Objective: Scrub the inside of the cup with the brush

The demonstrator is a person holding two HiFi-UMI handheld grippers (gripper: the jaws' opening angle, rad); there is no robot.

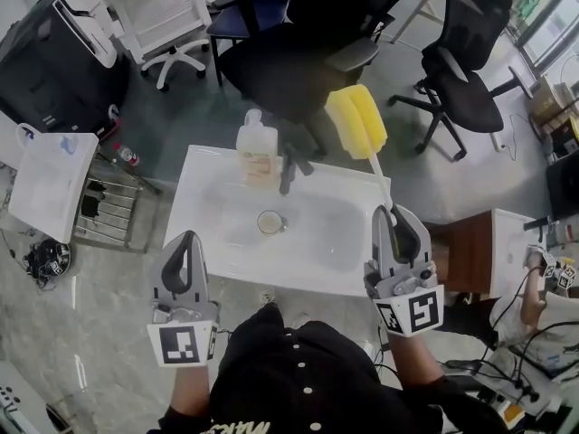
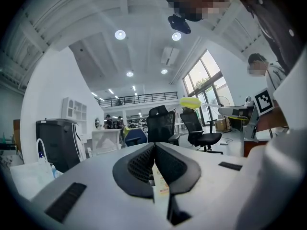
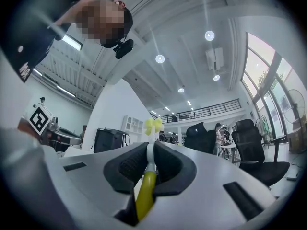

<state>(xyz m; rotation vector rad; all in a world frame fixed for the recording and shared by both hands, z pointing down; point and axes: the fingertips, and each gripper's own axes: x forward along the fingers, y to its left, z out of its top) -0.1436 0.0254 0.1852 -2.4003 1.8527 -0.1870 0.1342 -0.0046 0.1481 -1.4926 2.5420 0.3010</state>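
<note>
Brush clamped in my right gripper, thin stem between shut jaws, yellow sponge head out ahead. My left gripper has jaws pressed together, at table's near left corner. Cup upright mid table, apart from both grippers, soap bottle behind it

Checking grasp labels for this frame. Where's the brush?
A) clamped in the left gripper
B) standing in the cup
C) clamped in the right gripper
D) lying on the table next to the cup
C: the right gripper has its jaws closed on the handle of the brush, whose yellow head sticks out ahead of them. The cup stands on the table with no brush in it.
</note>
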